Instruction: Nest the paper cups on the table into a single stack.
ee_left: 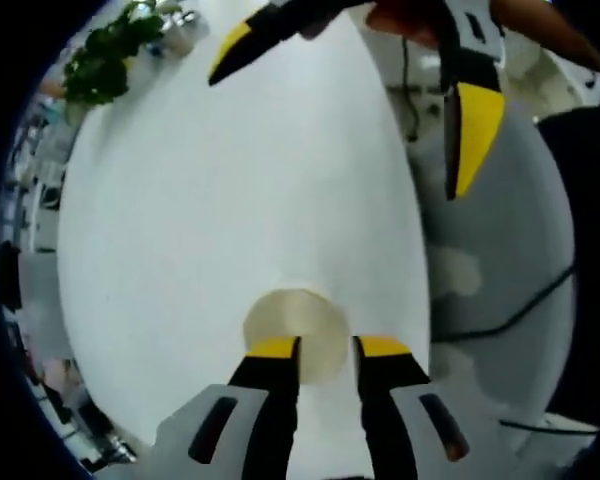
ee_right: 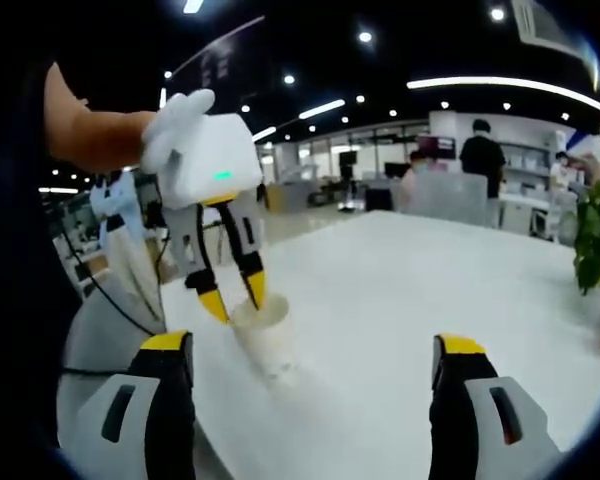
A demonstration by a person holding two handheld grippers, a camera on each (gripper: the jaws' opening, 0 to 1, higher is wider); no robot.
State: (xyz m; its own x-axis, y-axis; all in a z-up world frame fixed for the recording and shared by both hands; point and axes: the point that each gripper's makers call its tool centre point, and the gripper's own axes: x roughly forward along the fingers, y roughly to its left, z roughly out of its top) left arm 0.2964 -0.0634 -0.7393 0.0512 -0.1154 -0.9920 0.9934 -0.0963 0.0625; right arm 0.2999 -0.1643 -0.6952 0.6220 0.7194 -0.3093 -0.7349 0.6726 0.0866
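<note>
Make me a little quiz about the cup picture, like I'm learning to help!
1. True or false: the left gripper pinches the rim of the paper cup.
2. Which gripper has its jaws wide apart with nothing between them? A) left gripper B) right gripper
3. Fill in: at the table's far end stands a green ____.

Key: 1 true. 2 B. 3 plant.
</note>
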